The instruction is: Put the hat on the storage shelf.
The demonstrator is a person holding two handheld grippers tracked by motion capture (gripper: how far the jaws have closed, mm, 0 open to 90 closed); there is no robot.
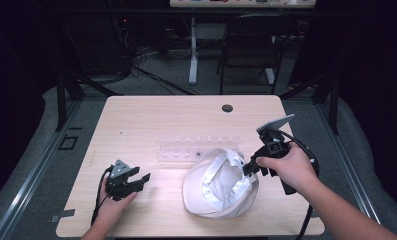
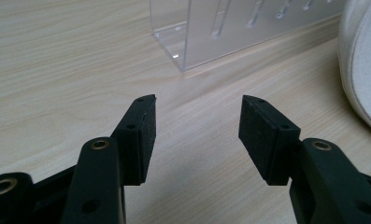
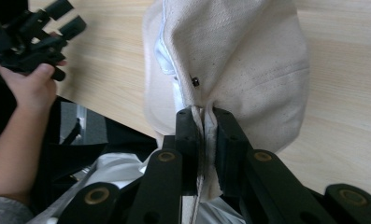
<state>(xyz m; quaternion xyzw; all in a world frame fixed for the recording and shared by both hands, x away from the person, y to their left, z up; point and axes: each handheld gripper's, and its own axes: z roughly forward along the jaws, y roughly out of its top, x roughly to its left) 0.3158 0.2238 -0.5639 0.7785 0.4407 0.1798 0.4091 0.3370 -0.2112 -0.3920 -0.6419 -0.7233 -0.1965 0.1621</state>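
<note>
White cap [image 1: 221, 185] pinched in right gripper [image 1: 247, 169]; left gripper [image 1: 142, 180] agape.

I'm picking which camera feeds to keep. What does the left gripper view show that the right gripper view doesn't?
Left gripper view alone: the left gripper close up, jaws open with nothing between them, and a clear acrylic rack standing ahead. Right gripper view alone: the right gripper shut on the white cap, pinching its fabric, plus the person's left hand farther off. Both: the cap and the wooden table.
</note>
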